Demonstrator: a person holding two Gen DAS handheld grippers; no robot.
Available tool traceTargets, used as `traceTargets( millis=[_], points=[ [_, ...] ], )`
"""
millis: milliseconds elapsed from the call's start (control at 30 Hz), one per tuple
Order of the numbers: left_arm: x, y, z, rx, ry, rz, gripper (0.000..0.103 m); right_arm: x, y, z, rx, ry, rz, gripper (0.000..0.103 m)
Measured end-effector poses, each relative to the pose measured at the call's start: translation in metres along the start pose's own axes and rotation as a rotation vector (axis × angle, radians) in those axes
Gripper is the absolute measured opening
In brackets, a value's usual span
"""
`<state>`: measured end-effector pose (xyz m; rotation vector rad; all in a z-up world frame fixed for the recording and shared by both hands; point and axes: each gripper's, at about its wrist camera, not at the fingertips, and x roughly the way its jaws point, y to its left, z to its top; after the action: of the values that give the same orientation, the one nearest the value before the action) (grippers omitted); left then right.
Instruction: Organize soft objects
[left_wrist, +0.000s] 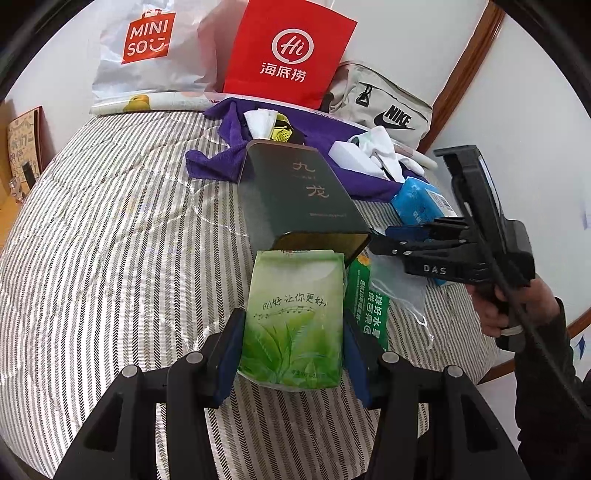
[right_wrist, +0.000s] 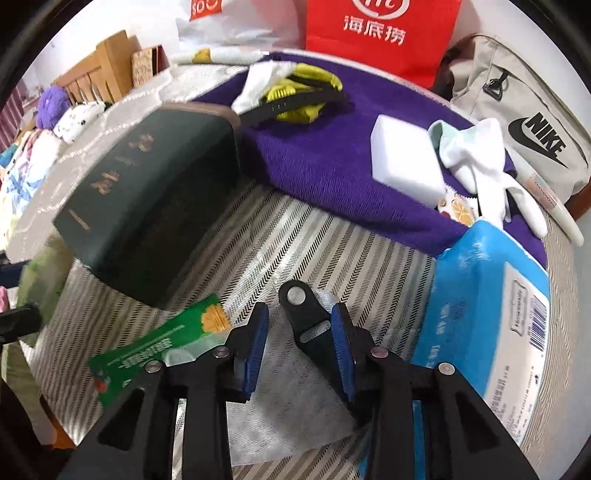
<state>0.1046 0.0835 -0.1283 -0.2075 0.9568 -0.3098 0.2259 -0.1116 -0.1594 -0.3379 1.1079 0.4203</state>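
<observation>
Left gripper (left_wrist: 291, 354): clamped on the green tissue pack (left_wrist: 291, 317), one blue pad against each long side; the pack's far end sits at the mouth of the dark green tin.
Dark green tin (left_wrist: 299, 199): lies on its side on the striped bedcover (left_wrist: 110, 221), open end toward the camera, gold characters on its upper face.
Right gripper (right_wrist: 299, 343): jaws partly apart with nothing pressed between the pads; it hangs over a white non-woven sheet (right_wrist: 291, 417). In the left view a hand (left_wrist: 517, 306) grips its handle at the right.
Green sachet (right_wrist: 159, 350): flat on the bedcover just left of the right gripper, next to the tin's open end.
Blue tissue pack (right_wrist: 491, 306): lies just right of the right gripper, barcode label facing up.
Purple towel (right_wrist: 325, 158): spread behind the tin, carrying a white sponge block (right_wrist: 406, 162), white socks (right_wrist: 476, 158), a crumpled white tissue (right_wrist: 262, 81) and a yellow and black item I cannot identify (right_wrist: 306, 92).
Back edge: red paper bag (left_wrist: 288, 51), white Miniso bag (left_wrist: 147, 48) and grey Nike bag (left_wrist: 384, 107) stand against the wall.
</observation>
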Motion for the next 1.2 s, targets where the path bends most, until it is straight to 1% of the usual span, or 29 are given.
traceTargets(
  millis=[100,167,200,233,267,367,500,667,800,967,1067,1133,1200],
  points=[
    [0.000,0.001,-0.001,-0.003,0.000,-0.004,0.048,0.002,0.000,0.001,0.017,-0.002,0.007,0.038],
    [0.000,0.002,-0.001,-0.008,0.000,-0.006,0.048,0.002,-0.001,0.001,0.013,-0.010,-0.001,0.025],
    [0.001,0.002,-0.001,-0.009,0.000,-0.007,0.048,0.001,-0.003,0.001,0.011,-0.017,0.000,0.022],
    [0.001,0.003,-0.001,-0.011,0.001,-0.007,0.048,-0.002,-0.005,0.001,0.018,-0.025,0.022,0.013],
    [0.001,0.004,-0.001,-0.014,0.002,-0.006,0.048,-0.005,-0.005,0.001,0.020,-0.037,0.027,0.010],
    [0.000,0.004,-0.003,-0.018,0.003,0.002,0.048,-0.015,-0.005,0.003,0.019,-0.060,0.015,0.004],
    [-0.004,0.004,-0.004,-0.020,-0.005,0.018,0.048,-0.032,-0.008,0.002,0.043,-0.097,0.032,0.003],
    [-0.006,0.001,-0.006,-0.027,-0.011,0.022,0.048,-0.066,-0.013,-0.010,0.078,-0.171,0.046,0.003],
    [-0.008,-0.005,-0.007,-0.019,-0.011,0.033,0.048,-0.097,-0.020,-0.024,0.115,-0.233,0.051,0.003],
    [-0.013,-0.013,-0.011,-0.014,-0.009,0.047,0.048,-0.139,-0.027,-0.053,0.144,-0.292,0.066,0.003],
    [-0.015,-0.019,-0.016,-0.009,-0.009,0.059,0.048,-0.156,-0.029,-0.079,0.135,-0.295,0.046,0.003],
    [-0.015,-0.022,-0.019,-0.008,-0.007,0.062,0.048,-0.158,-0.029,-0.098,0.131,-0.270,0.041,0.003],
    [-0.014,-0.025,-0.022,-0.009,-0.001,0.066,0.048,-0.151,-0.030,-0.118,0.129,-0.223,0.025,0.003]
  ],
)
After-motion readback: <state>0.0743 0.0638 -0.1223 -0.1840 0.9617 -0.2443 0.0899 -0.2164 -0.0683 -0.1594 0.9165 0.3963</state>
